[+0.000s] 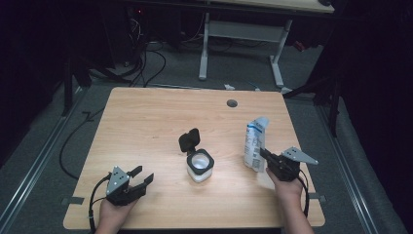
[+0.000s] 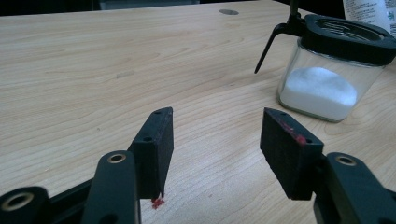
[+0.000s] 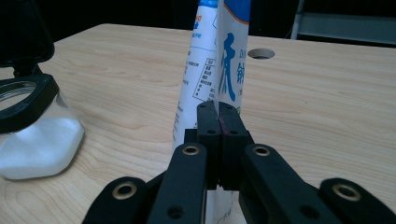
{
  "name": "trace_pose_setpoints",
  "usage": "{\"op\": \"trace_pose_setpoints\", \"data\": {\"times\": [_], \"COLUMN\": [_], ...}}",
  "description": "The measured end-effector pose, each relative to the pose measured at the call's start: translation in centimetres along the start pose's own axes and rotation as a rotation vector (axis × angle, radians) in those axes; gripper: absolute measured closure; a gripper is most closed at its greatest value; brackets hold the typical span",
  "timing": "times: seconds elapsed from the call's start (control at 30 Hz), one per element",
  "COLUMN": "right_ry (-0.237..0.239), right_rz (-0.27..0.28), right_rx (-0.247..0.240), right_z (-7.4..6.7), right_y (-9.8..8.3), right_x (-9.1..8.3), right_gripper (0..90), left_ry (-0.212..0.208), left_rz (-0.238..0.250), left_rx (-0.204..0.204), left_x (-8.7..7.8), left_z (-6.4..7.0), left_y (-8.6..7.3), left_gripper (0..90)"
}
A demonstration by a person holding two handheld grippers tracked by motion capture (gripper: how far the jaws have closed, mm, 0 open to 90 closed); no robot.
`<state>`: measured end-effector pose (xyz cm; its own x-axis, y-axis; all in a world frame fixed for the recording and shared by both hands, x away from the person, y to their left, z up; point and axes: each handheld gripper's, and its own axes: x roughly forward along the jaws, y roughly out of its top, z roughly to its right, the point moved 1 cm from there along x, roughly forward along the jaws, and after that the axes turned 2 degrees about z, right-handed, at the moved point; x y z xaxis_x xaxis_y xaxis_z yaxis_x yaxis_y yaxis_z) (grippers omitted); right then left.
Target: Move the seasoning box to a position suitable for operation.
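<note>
At lower left of the high view, the left gripper [image 1: 141,178] rests on the table [image 1: 146,122], jaws spread and holding nothing, apparently waiting its turn; in its own view the pads [image 2: 156,149] stand apart over bare wood, aimed at the jar [image 2: 327,79] at upper right. At centre, the jar [image 1: 199,165] stands upright, part full of white grains, its black lid [image 1: 189,140] flipped back, seemingly ready for filling. At right, the right gripper [image 1: 265,155] pinches a white-and-blue pouch [image 1: 254,144] by a thin fold, jaws pressed nearly together; the pouch stands upright just right of the jar, likely held so its top can be tipped over the opening.
</note>
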<state>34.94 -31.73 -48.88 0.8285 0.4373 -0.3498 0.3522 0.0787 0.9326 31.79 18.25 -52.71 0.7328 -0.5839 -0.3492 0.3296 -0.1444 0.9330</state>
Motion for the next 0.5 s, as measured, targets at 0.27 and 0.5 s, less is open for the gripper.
{"op": "trace_pose_setpoints", "data": {"times": [0.27,0.5], "right_ry": [0.005,0.002], "right_rz": [-0.005,-0.004], "right_rx": [0.018,0.018], "right_z": [0.0,0.1], "right_y": [-0.7,-1.2], "right_x": [-0.5,-0.9], "right_gripper": [88.7,87.2], "left_ry": [0.001,0.001], "left_rz": [-0.001,-0.001], "left_rx": [0.0,0.0], "left_x": [0.0,0.0], "left_z": [0.0,0.0], "left_y": [0.0,0.0], "left_gripper": [44.7,44.7]}}
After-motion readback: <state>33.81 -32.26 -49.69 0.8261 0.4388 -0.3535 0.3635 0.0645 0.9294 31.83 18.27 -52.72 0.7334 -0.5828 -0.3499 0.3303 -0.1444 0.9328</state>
